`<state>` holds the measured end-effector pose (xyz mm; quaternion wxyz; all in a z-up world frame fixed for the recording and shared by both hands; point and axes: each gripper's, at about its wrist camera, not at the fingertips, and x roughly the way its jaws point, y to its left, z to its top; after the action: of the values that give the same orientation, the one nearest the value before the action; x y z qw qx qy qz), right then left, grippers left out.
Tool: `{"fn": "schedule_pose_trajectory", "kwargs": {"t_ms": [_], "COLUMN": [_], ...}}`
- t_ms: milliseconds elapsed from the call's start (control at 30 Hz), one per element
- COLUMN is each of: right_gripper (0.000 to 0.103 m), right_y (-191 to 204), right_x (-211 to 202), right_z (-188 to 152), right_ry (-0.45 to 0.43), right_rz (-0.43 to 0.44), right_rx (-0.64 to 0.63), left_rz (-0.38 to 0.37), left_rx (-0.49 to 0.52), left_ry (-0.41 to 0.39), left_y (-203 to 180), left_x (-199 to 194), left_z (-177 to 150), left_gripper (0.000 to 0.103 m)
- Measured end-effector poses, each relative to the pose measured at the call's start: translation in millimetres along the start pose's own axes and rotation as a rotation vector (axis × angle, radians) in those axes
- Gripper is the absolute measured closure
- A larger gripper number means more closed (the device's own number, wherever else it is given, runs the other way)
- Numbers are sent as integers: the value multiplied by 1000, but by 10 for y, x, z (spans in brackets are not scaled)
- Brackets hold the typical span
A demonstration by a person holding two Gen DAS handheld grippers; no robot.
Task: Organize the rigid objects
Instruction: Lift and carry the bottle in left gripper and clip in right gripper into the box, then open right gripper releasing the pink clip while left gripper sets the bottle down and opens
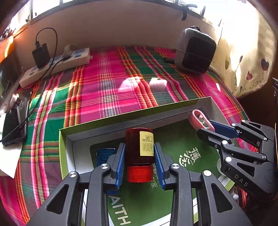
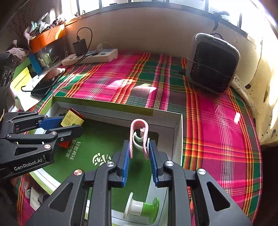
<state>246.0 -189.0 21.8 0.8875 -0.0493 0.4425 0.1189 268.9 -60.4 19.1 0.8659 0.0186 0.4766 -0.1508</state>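
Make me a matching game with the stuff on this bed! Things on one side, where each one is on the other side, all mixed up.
Things:
1. red bottle
2. pink clip
3. green and white spool
4. power strip

Places:
A. lying loose on the box's green floor
B. on the plaid blanket by the wall
C. in the left gripper
D. in the right gripper

Pairs: 1-C, 2-D, 3-A, 4-B

Plaid-covered bed [image 1: 111, 83], beige wall [image 1: 107, 31], sunlit windows [image 2: 156, 2] above.
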Motion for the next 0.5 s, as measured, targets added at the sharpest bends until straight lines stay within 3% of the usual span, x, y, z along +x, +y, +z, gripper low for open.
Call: {"fn": "schedule_pose_trajectory", "kwargs": {"t_ms": [500], "right_gripper": [80], "right_y": [-27], "right_x": [76], "right_z": [-26], "right_ry": [12], "right_rz": [2], "right_rx": [13], "left_rz": [2], "left_rx": [-4], "left_ry": [-8], "left_y": [9], "left_x": [5], "left_z": [10], "left_gripper": [72]}}
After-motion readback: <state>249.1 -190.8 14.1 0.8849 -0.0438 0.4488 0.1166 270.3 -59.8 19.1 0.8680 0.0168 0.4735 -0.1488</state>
